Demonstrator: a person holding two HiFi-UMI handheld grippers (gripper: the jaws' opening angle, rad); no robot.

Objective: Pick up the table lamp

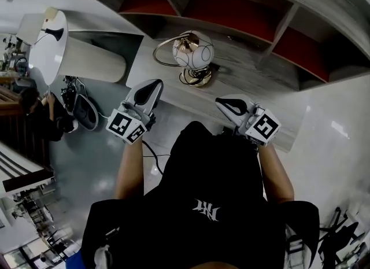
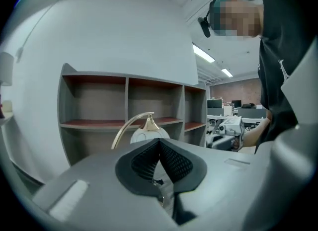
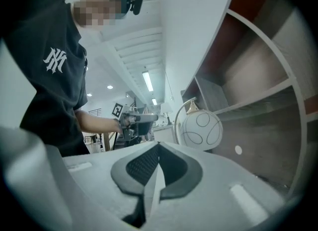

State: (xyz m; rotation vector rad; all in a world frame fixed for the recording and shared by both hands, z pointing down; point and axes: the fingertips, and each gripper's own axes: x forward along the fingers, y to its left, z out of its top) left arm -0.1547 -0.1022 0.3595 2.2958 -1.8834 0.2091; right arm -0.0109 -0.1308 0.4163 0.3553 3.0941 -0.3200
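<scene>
The table lamp [image 1: 192, 55] has a white globe shade with dark line patterns, a gold arched arm and a round gold base; it stands on the grey desk [image 1: 243, 71] under the shelves. My left gripper [image 1: 151, 86] is shut and empty, at the desk's near edge left of the lamp. Shut and empty too, my right gripper [image 1: 226, 104] sits to the lamp's right, nearer me. The left gripper view has the lamp [image 2: 144, 131] just beyond the closed jaws. In the right gripper view the globe [image 3: 201, 129] is ahead and to the right.
A grey shelf unit with red-backed compartments [image 1: 231, 13] rises behind the desk. A large white cylindrical lampshade [image 1: 69, 54] stands at the left beside the desk. Shoes [image 1: 84, 109] lie on the floor below it. A black cable [image 1: 151, 155] runs down by my left arm.
</scene>
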